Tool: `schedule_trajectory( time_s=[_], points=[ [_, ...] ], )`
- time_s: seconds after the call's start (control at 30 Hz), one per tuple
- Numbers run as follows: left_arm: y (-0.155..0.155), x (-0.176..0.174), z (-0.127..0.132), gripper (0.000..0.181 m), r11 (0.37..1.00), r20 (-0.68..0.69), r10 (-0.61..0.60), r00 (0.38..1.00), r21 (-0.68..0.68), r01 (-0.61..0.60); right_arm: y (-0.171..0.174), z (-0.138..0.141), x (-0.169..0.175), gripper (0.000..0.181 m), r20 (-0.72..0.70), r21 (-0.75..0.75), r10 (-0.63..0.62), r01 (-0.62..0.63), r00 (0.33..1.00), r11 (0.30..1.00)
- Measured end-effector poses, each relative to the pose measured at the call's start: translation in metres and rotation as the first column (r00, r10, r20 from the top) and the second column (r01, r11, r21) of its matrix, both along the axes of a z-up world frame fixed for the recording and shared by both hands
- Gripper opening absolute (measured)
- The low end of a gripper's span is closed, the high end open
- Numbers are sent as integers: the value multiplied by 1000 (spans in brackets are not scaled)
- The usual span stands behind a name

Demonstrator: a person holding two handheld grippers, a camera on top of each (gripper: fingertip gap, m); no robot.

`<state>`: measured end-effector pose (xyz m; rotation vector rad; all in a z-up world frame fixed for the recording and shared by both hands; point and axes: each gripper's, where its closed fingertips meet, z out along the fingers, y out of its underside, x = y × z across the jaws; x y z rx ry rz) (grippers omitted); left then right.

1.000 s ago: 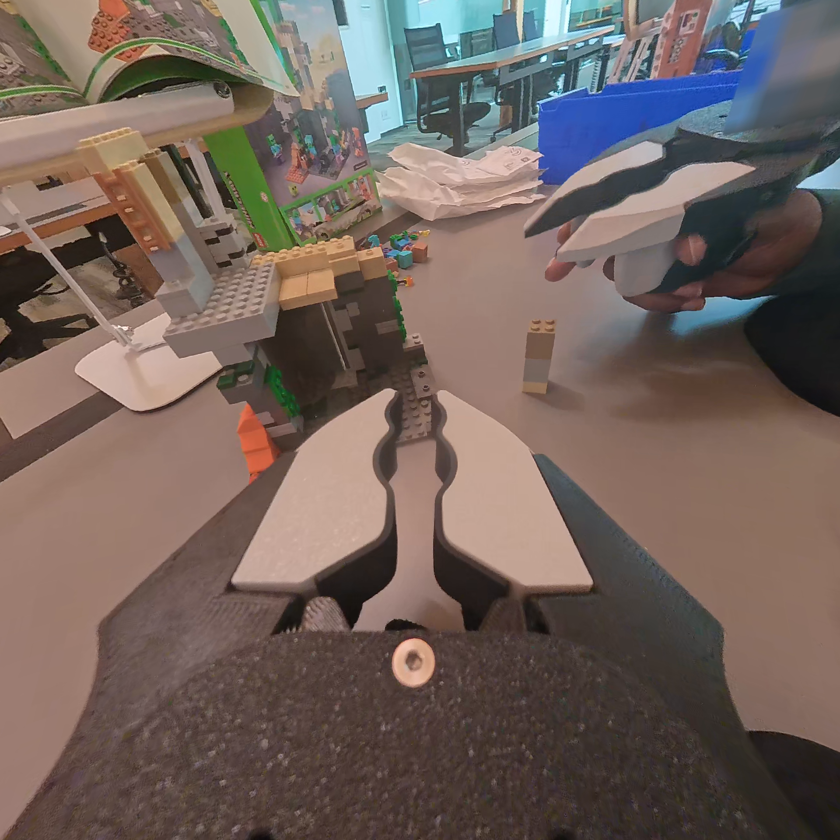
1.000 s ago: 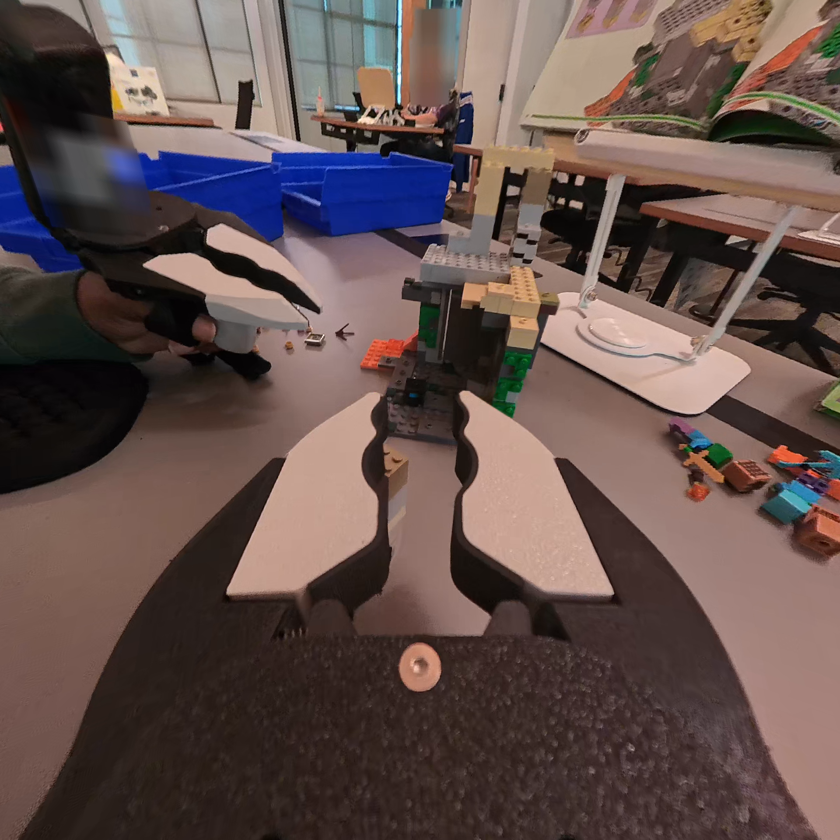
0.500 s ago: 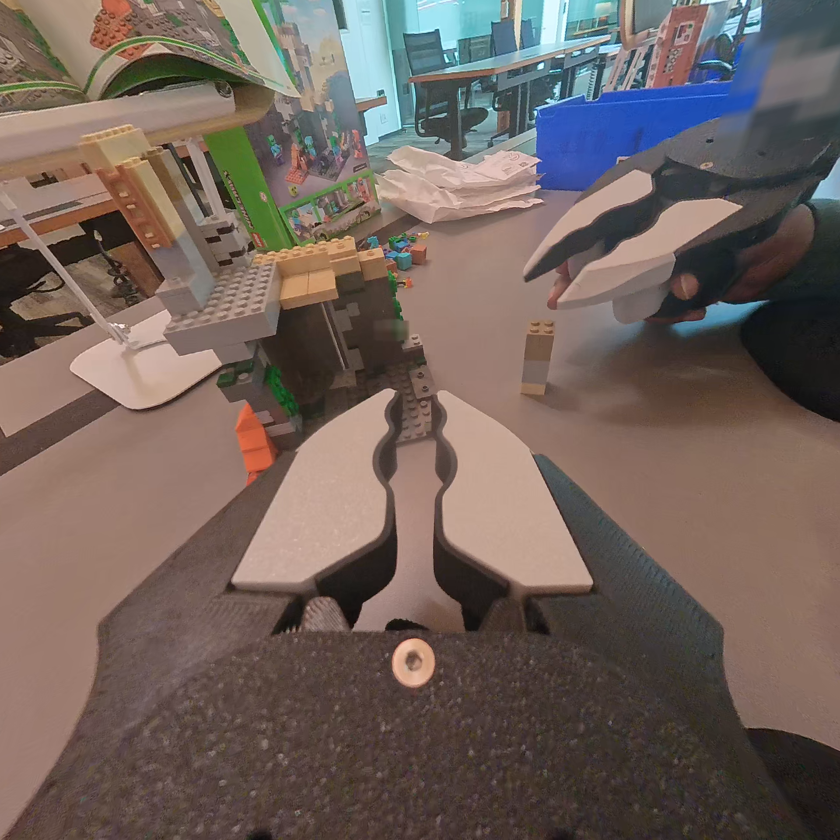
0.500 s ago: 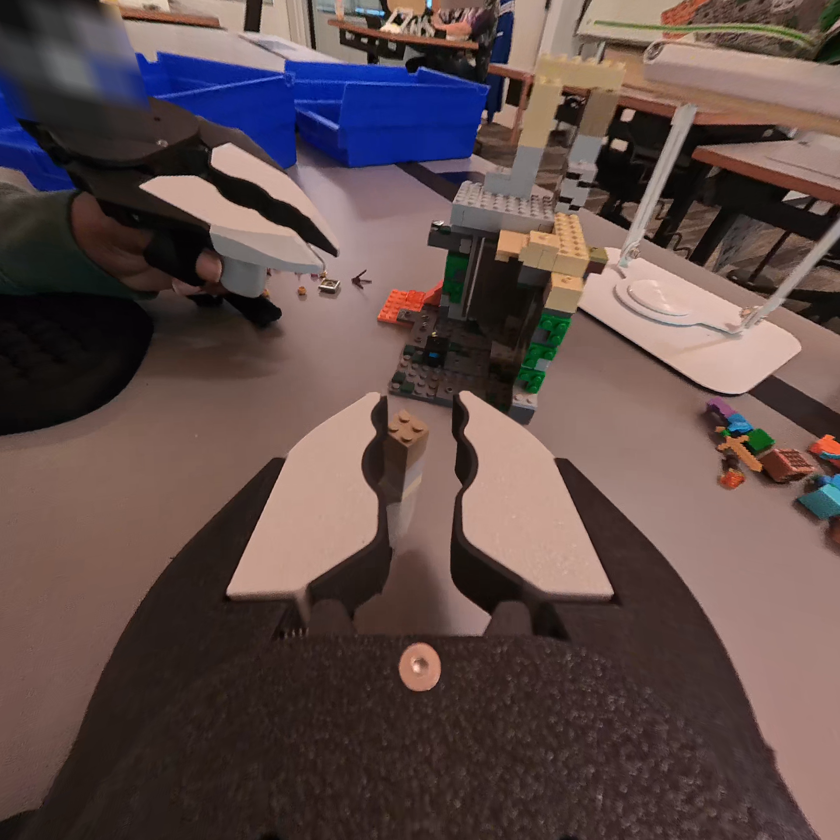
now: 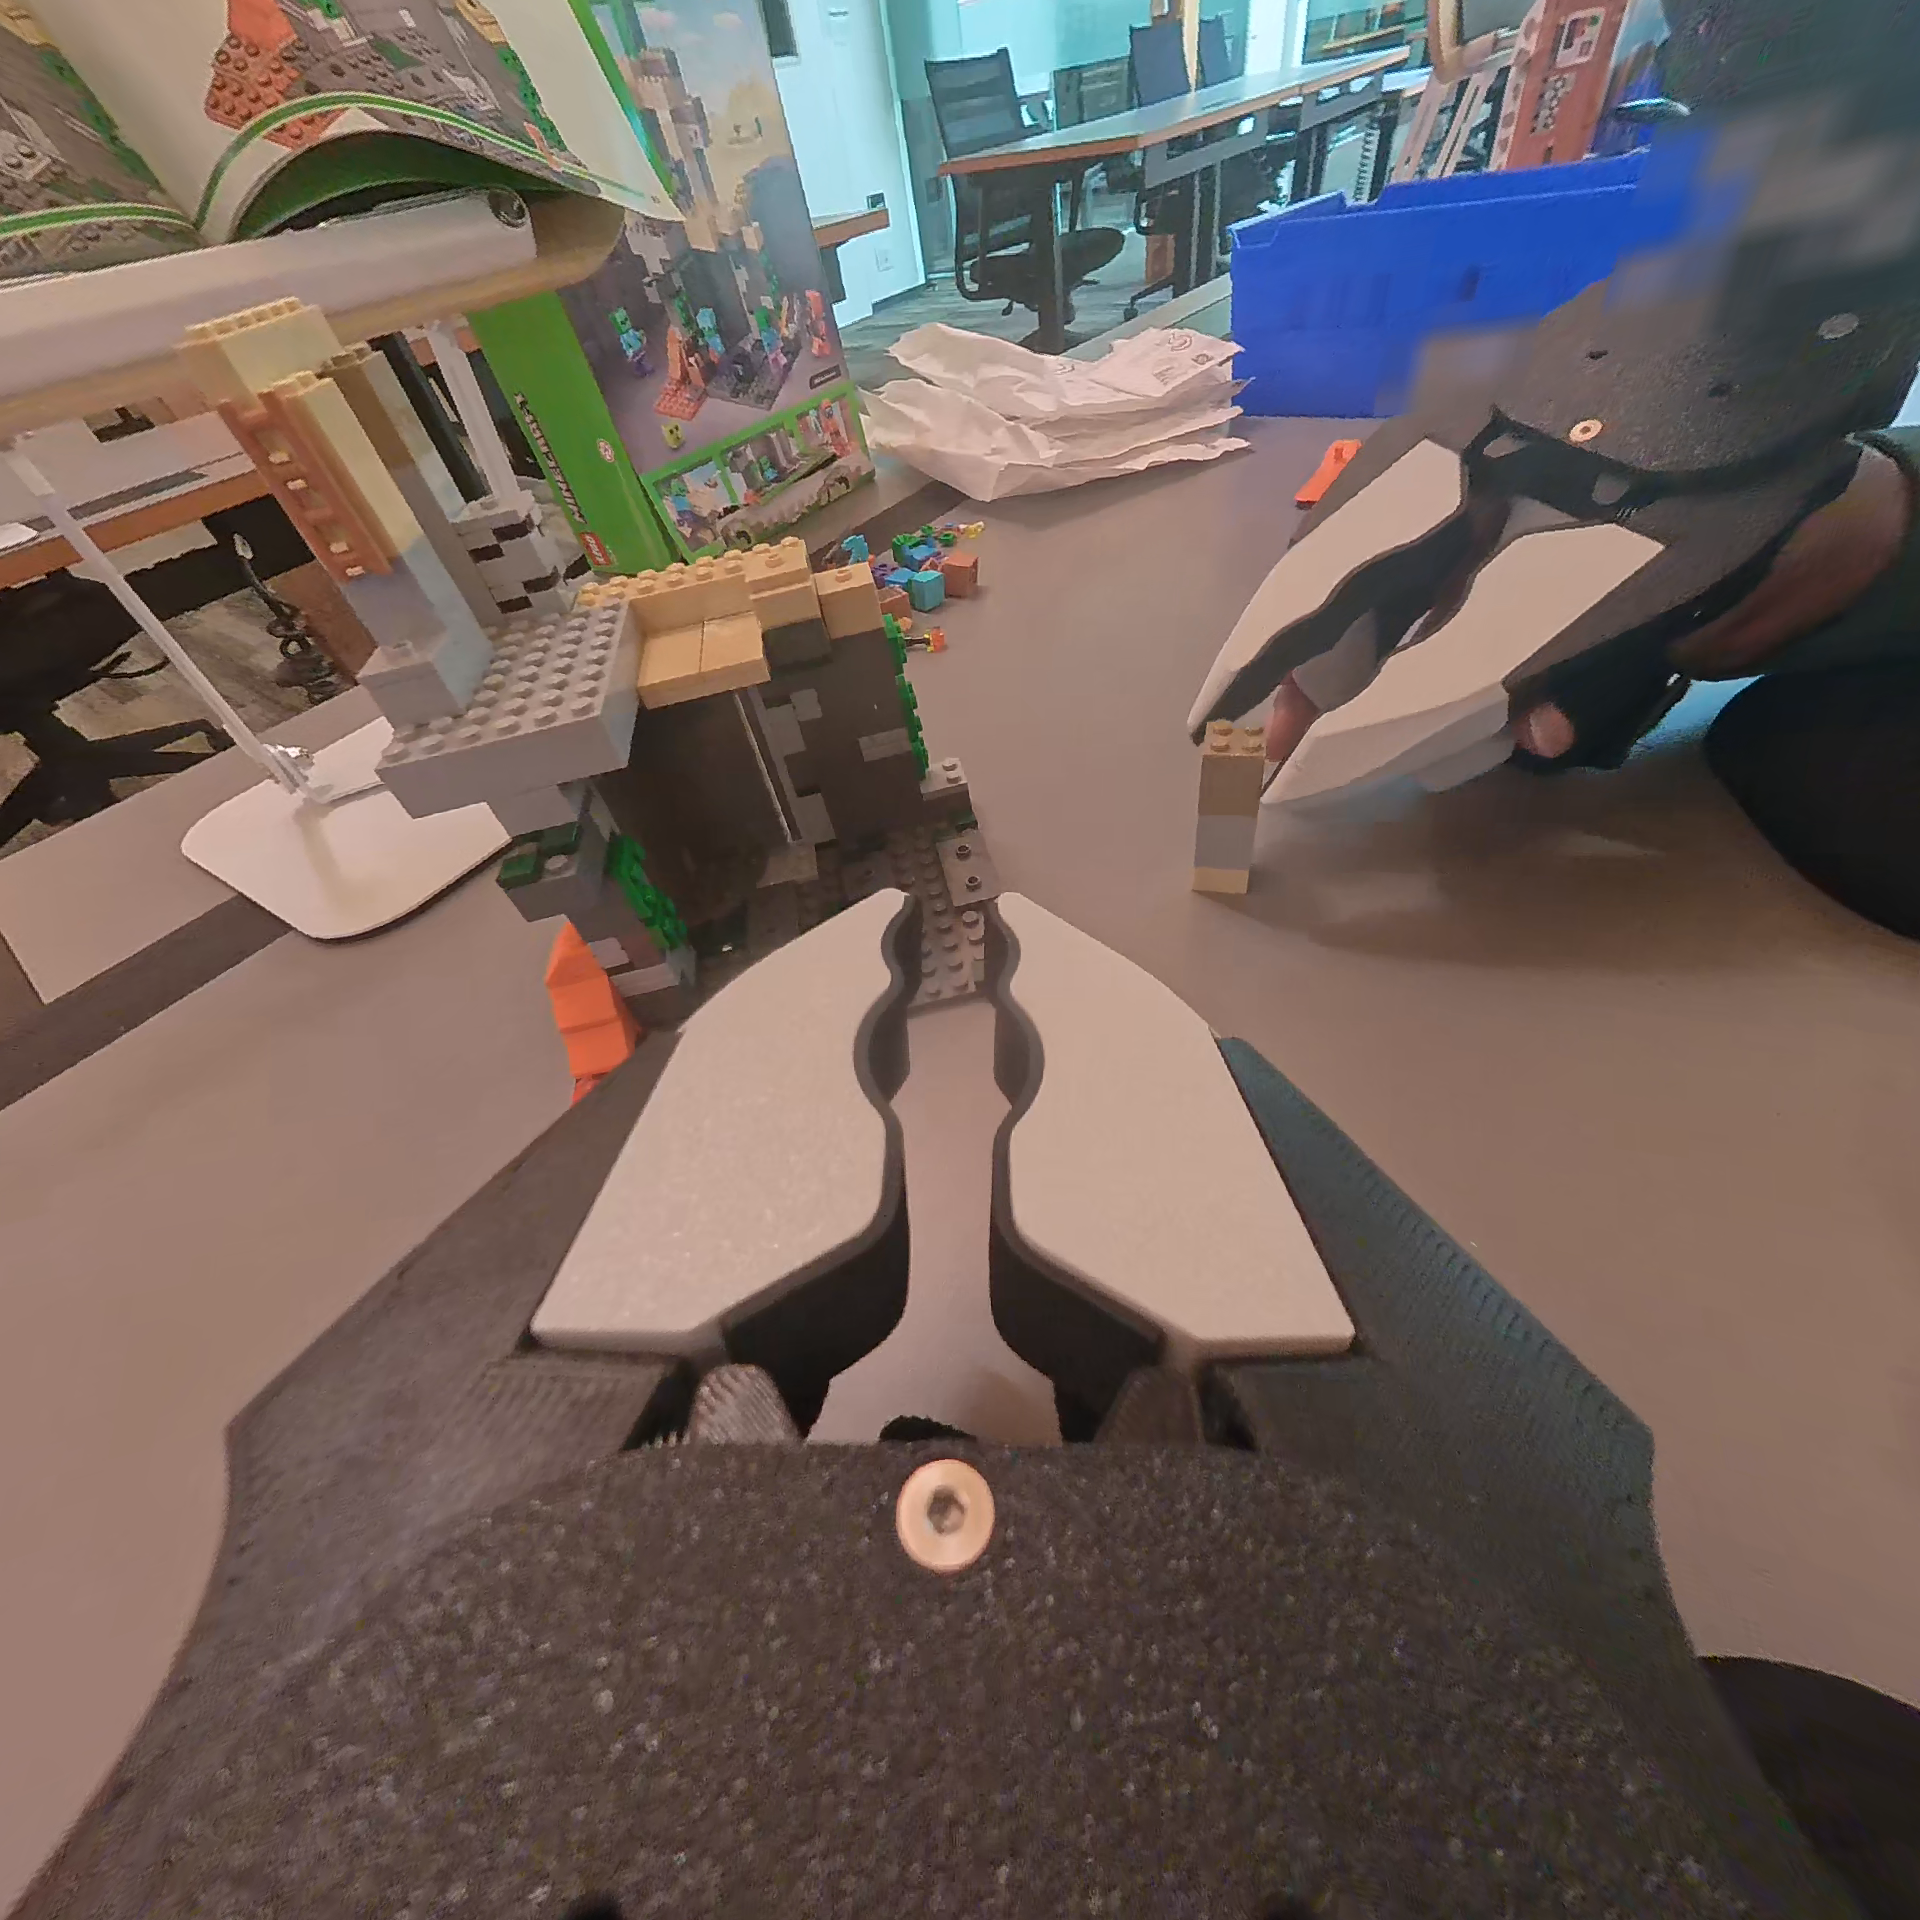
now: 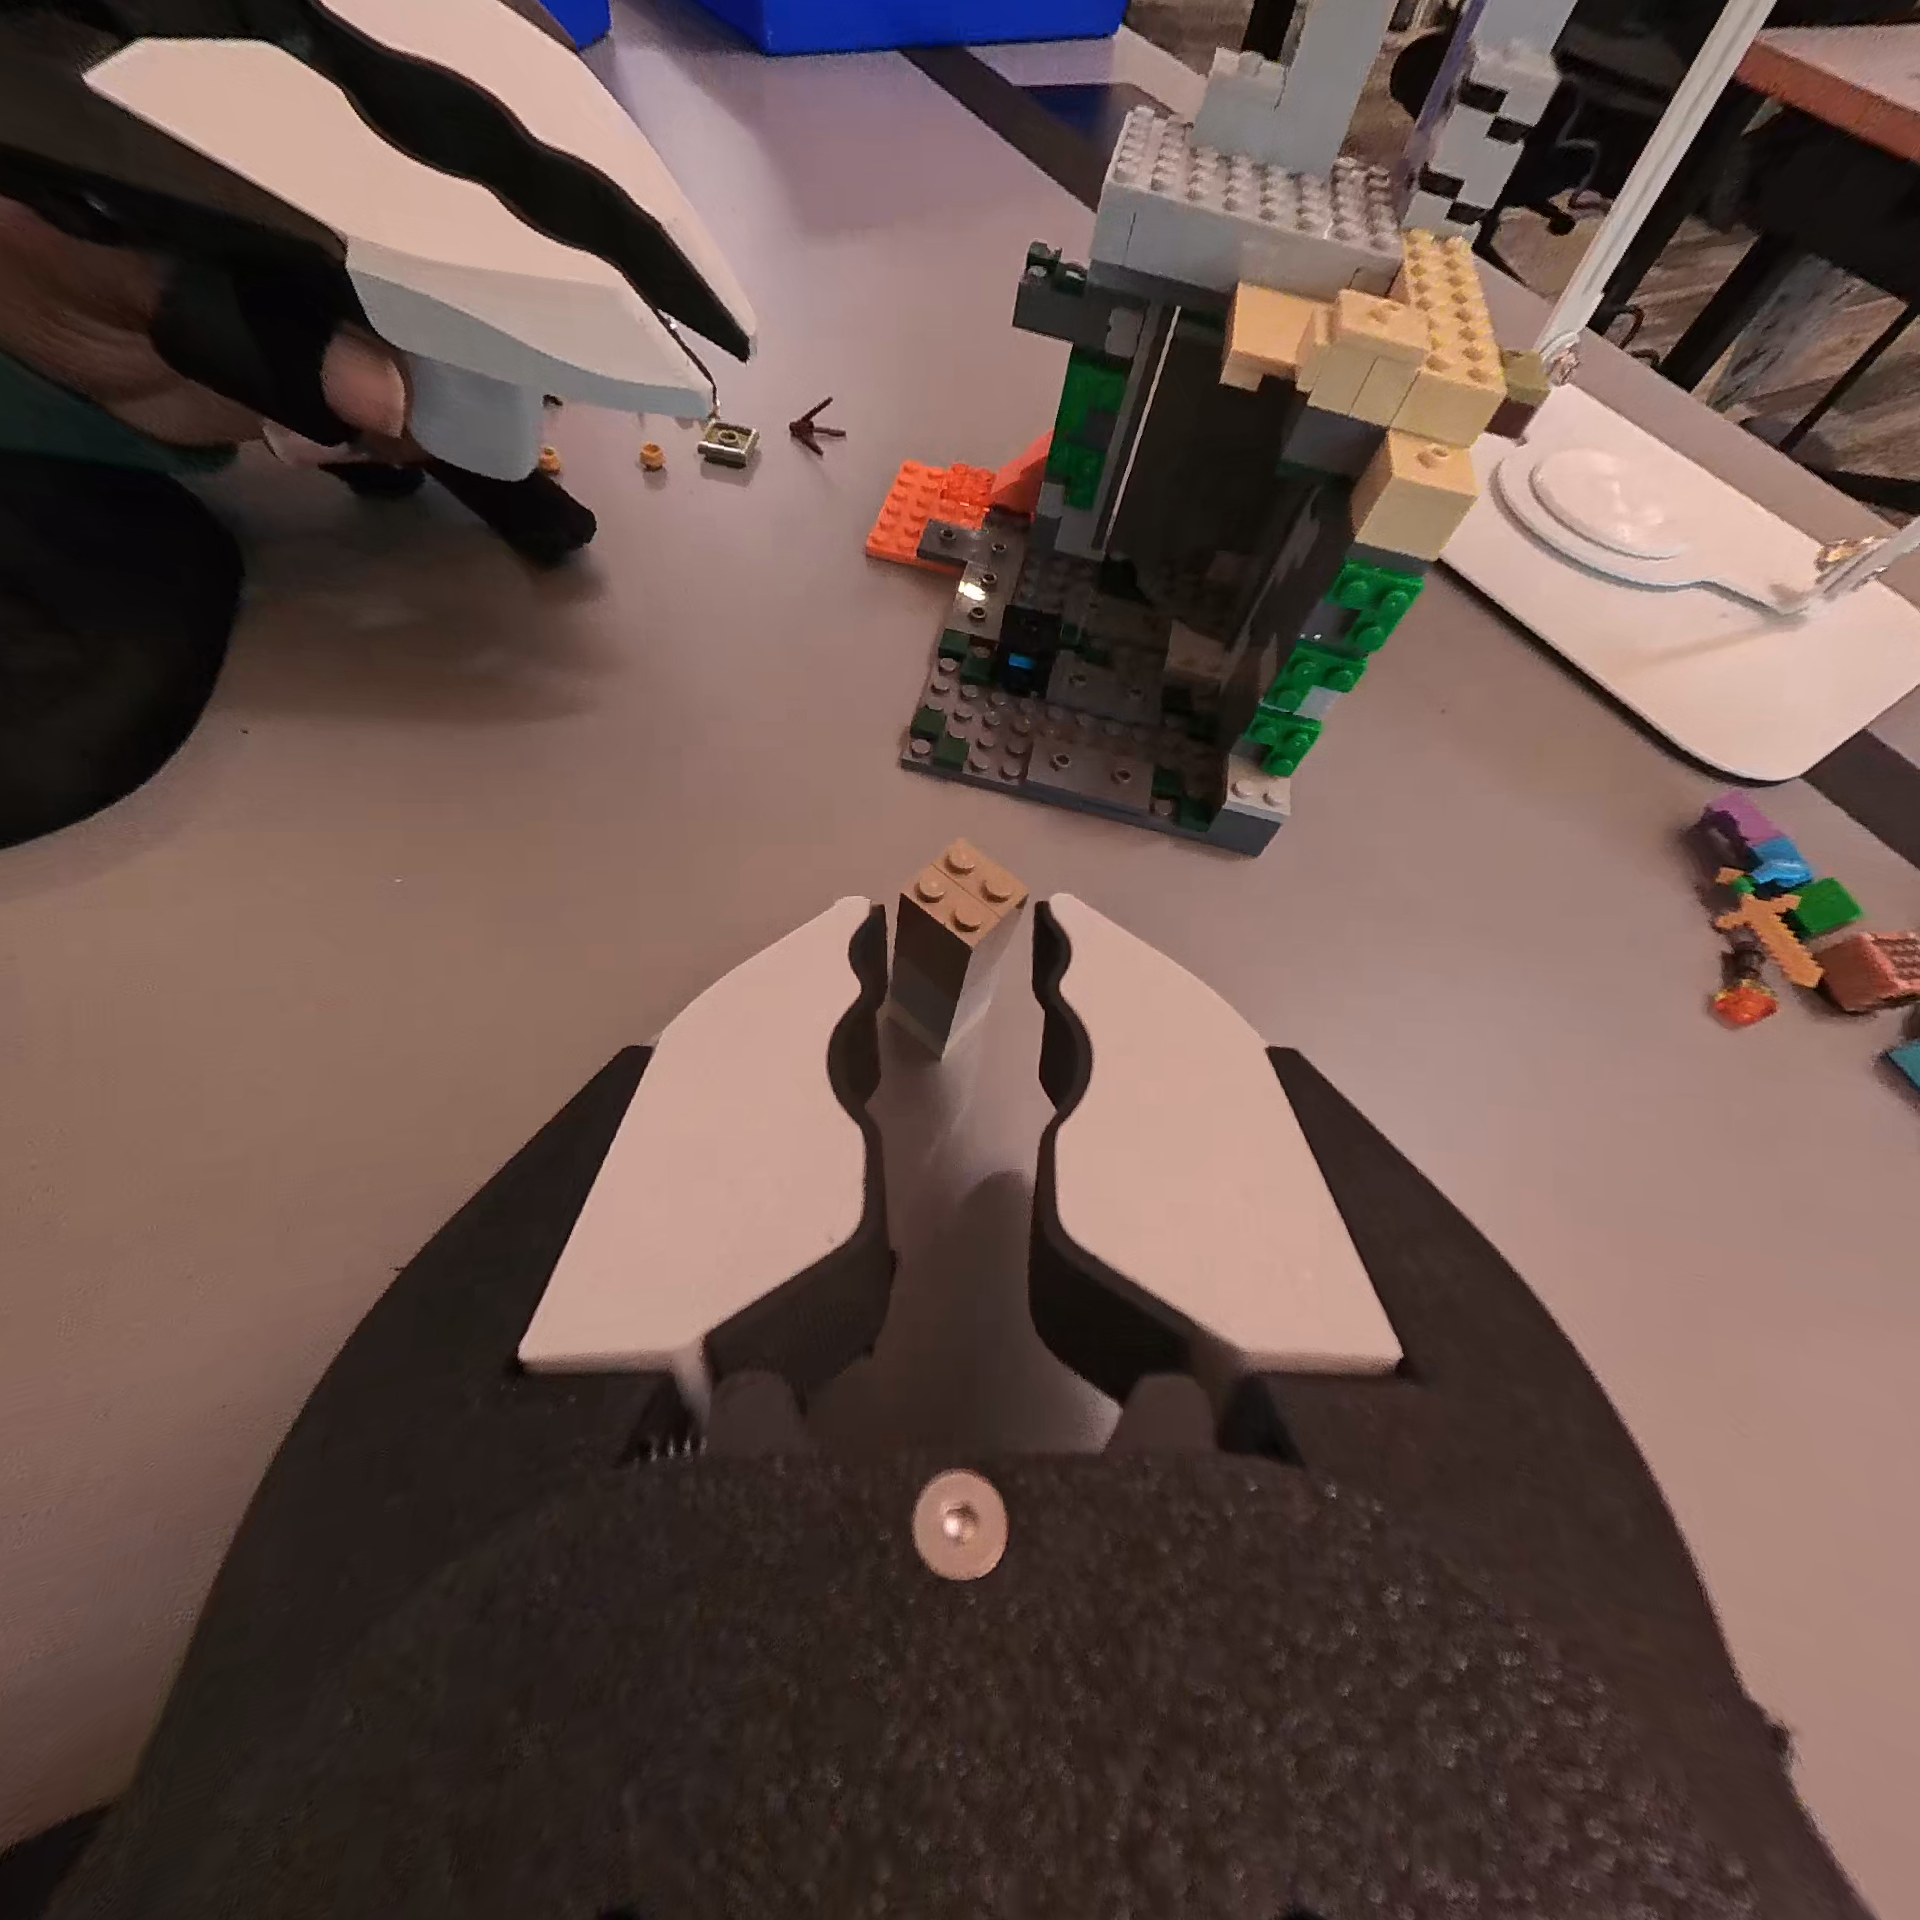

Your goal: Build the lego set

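Note:
A small stack of tan and grey bricks (image 6: 951,956) stands upright on the grey table. My right gripper (image 6: 953,914) is open, tilted down, with one fingertip on each side of the stack's top and a thin gap on both sides. In the left wrist view the stack (image 5: 1226,821) stands on the table with the right gripper (image 5: 1236,764) at its top. The partly built model (image 5: 790,748) stands just ahead of my left gripper (image 5: 953,904), which is empty, its jaws a narrow gap apart. The model (image 6: 1174,520) and left gripper (image 6: 727,374) also show in the right wrist view.
A white book stand (image 5: 343,852) holds the open booklet (image 5: 312,104) left of the model. The set's box (image 5: 707,364), loose pieces (image 5: 925,571), white bags (image 5: 1060,405) and a blue bin (image 5: 1403,291) lie behind. Tiny parts (image 6: 727,442) lie near the left gripper. There is about 11 centimetres between the tips of the two grippers.
My right gripper has come down and tilted over the brick stack, so its fingertips now flank the stack's top. The left gripper has stayed in place.

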<state>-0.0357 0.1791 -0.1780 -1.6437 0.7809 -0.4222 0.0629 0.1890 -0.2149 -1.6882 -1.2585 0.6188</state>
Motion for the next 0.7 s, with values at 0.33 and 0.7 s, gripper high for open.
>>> schedule_trajectory(
  time_s=[0.33,0.7],
  points=[
    [-1,2,-1,11,1000,-17,-4,1000,1,4,2,24,-3,21,-92,18,59,-58,994,998],
    [-1,2,-3,10,1000,-21,-8,1000,-6,8,41,131,-35,21,-156,182,271,-242,950,953]
  ],
)
